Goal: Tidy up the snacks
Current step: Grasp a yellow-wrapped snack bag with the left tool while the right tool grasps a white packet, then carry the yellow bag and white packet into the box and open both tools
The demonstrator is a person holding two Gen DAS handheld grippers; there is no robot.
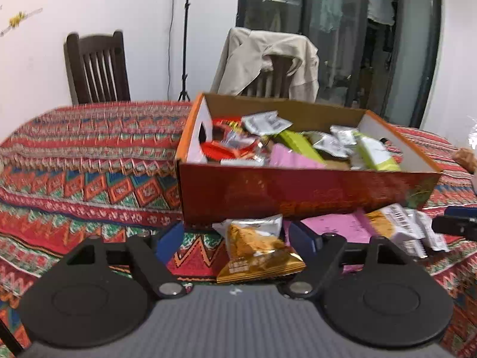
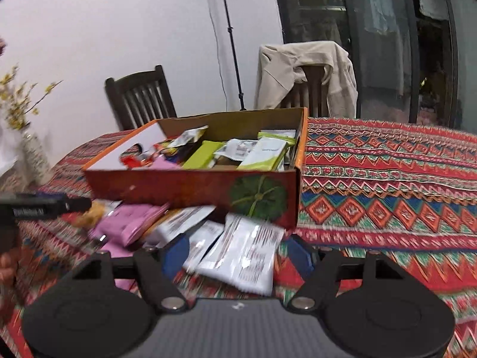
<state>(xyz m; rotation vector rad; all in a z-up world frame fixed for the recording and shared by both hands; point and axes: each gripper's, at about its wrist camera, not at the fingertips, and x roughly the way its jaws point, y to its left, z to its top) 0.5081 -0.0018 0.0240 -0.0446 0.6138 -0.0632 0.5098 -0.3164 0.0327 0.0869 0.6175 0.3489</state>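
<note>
A white wall [image 1: 89,6] backs two dark wooden chairs [image 1: 97,67], one draped with a beige jacket [image 1: 268,56]. A light-stand pole [image 1: 186,35] rises beside glass wardrobe doors [image 1: 337,29]. A patterned tablecloth [image 1: 89,155] covers the table.

Legible text: none; print on white packets [image 2: 247,256], barcode on packet [image 1: 402,223] and label on left gripper [image 2: 28,211] all blurred

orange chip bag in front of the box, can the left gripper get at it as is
Probably yes: the left gripper is open with the orange chip bag lying between its fingers, on top of the tablecloth with nothing covering it.
</note>
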